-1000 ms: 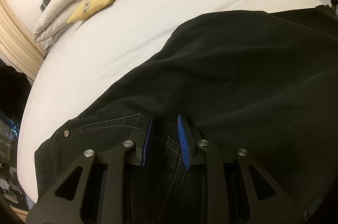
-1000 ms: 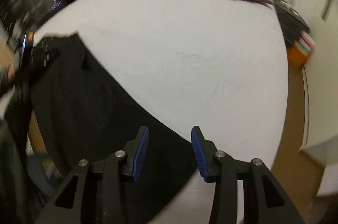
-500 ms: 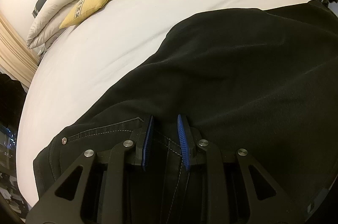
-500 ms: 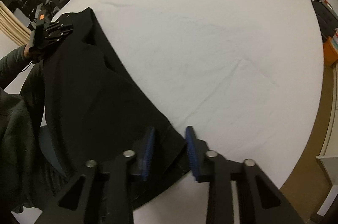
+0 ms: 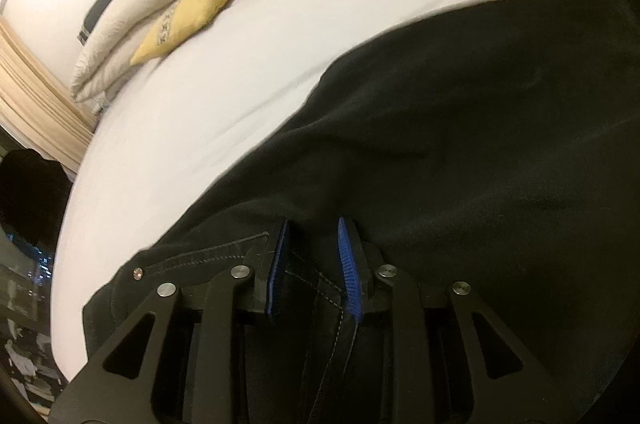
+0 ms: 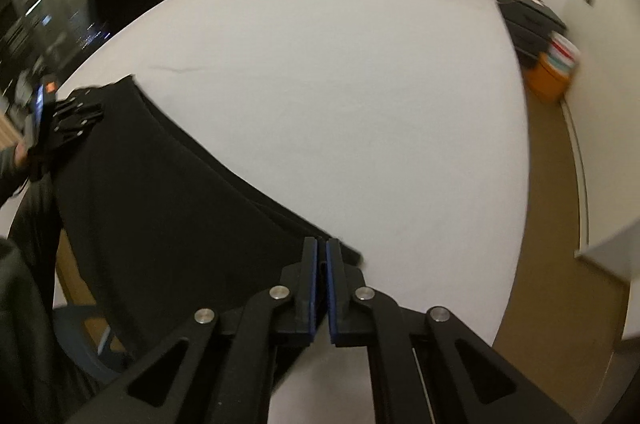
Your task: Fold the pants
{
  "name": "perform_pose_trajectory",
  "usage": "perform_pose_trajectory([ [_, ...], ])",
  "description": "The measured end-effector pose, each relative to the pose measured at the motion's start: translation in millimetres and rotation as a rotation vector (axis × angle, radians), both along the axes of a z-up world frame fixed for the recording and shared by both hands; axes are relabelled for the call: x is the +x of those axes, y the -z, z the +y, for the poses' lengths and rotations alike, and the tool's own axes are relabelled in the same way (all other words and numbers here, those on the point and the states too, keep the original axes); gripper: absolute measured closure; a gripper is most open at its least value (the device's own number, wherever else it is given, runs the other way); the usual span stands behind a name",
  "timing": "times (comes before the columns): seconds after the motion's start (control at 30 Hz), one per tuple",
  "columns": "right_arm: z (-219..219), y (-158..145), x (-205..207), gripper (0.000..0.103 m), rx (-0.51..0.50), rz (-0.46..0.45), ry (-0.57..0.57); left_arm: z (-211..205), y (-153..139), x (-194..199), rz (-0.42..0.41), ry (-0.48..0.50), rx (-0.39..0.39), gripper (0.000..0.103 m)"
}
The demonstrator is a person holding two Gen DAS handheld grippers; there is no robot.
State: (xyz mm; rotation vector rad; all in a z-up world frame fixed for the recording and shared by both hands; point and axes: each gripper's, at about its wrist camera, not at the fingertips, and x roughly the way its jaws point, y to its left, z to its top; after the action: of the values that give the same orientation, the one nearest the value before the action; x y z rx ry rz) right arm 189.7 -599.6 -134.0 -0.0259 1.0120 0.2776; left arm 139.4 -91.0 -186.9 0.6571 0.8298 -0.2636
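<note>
Presently, pants (image 5: 460, 151): black, spread along the near edge of the bed (image 5: 280, 35), partly hanging off.
Left claw (image 5: 312, 256): clamped on the waistband.
Right claw (image 6: 321, 264): pinched on the leg hem.
Risk: thin hem bite may slip; uneven tension skews the fold.

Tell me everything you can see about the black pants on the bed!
The black denim pants look soft, with pale stitching and a small metal rivet near a pocket seam. They stretch across the white bed sheet, the long edge nearly straight. The left gripper holds the stitched waist end; the right gripper is shut on the opposite end. One edge hangs off the mattress.
</note>
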Motion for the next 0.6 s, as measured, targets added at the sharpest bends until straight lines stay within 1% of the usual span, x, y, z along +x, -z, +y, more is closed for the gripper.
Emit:
perform_pose_trajectory([
  [0.07,-3,13,2,0.099,0.028,0.015,0.058,-4,2,0,-0.015,-0.006,0.012,0.077],
  [0.13,1,32,13,0.098,0.054,0.040,0.134,-5,5,1,-0.035,-0.007,0.016,0.075],
  [0.17,0,37,17,0.096,0.062,0.039,0.169,-3,6,1,-0.038,-0.009,0.006,0.075],
  [0.2,-3,38,19,0.092,0.072,0.021,0.215,-1,6,2,-0.037,-0.014,-0.009,0.075],
  [0.23,-4,37,20,0.092,0.069,0.009,0.243,-1,5,2,-0.036,-0.015,-0.013,0.075],
  [0.27,-4,35,19,0.093,0.025,-0.004,0.271,0,5,2,-0.034,-0.015,-0.015,0.074],
  [0.3,-7,34,18,0.093,-0.079,-0.009,0.336,1,4,1,-0.033,-0.017,-0.020,0.074],
  [0.33,-13,33,15,0.093,-0.108,-0.001,0.380,3,3,1,-0.032,-0.019,-0.023,0.074],
  [0.37,-19,31,11,0.093,-0.101,0.012,0.425,4,0,0,-0.029,-0.024,-0.025,0.074],
  [0.4,-28,23,1,0.091,-0.113,0.040,0.500,4,-3,-2,-0.029,-0.027,-0.025,0.074],
  [0.43,-28,13,-9,0.088,-0.129,0.035,0.531,5,-8,-6,-0.036,-0.035,-0.034,0.074],
  [0.47,-20,-4,-22,0.088,-0.102,-0.010,0.525,6,-13,-8,-0.043,-0.041,-0.046,0.074],
  [0.5,-12,-19,-35,0.088,-0.044,-0.056,0.499,7,-18,-12,-0.051,-0.053,-0.066,0.074],
  [0.53,5,-39,-51,0.088,0.044,-0.120,0.460,8,-23,-16,-0.053,-0.058,-0.092,0.074],
  [0.57,21,-51,-63,0.085,0.124,-0.166,0.429,6,-27,-17,-0.049,-0.054,-0.115,0.074],
  [0.6,39,-58,-73,0.075,0.225,-0.197,0.394,1,-30,-24,-0.043,-0.034,-0.136,0.074],
])
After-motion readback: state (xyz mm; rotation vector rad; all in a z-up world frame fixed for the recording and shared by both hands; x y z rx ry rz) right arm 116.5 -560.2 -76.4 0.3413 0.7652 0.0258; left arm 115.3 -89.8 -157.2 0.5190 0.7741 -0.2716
